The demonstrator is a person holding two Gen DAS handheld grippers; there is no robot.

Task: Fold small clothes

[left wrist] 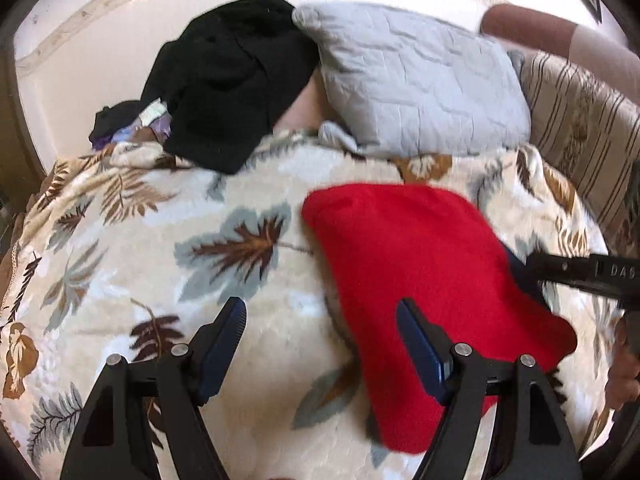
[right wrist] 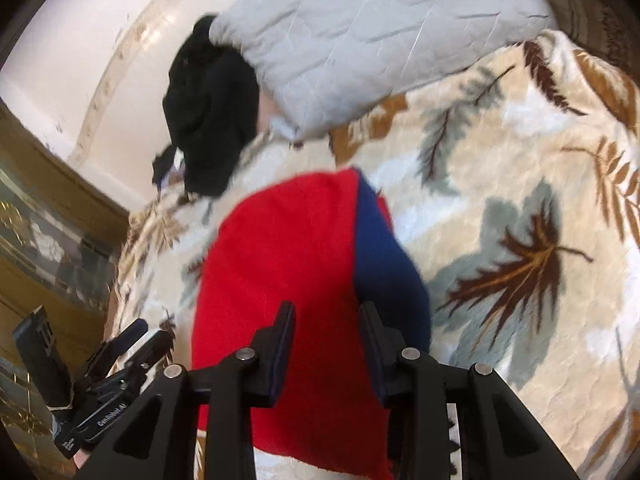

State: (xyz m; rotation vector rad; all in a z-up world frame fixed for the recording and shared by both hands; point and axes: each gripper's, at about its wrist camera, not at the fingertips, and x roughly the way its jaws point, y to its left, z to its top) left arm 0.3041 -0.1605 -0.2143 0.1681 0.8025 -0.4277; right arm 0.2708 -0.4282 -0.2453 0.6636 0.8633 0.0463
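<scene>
We find the red garment (left wrist: 420, 280) lying flat on the leaf-patterned blanket (left wrist: 160, 248) that covers the bed, already brought into a compact, rounded shape; a navy-blue portion (right wrist: 384, 248) shows along its right edge in the right wrist view. We judge it to be partly or wholly folded, laid out on open blanket so both tools can reach it.

The left tongs (left wrist: 320, 320) stand wide apart with nothing between them. The right-hand finger sits over the garment's near left edge and the left-hand finger over bare blanket — whether either touches the cloth we cannot tell.

The right tongs (right wrist: 326, 320) are parted to a narrower gap, directly above the garment near the seam between red and blue. No fabric is pinched between the fingers that we can see; we read them as empty, poised over the cloth as if for smoothing or a fresh pinch.

Beyond both tongs, well apart from the red piece, lies a heap of black clothing (left wrist: 232, 80) against a grey quilted pillow (left wrist: 420, 80) — in our judgement the stock awaiting folding, kept clear of the working patch. A person's arm (left wrist: 560, 40) crosses the far right corner of the left wrist view.
</scene>
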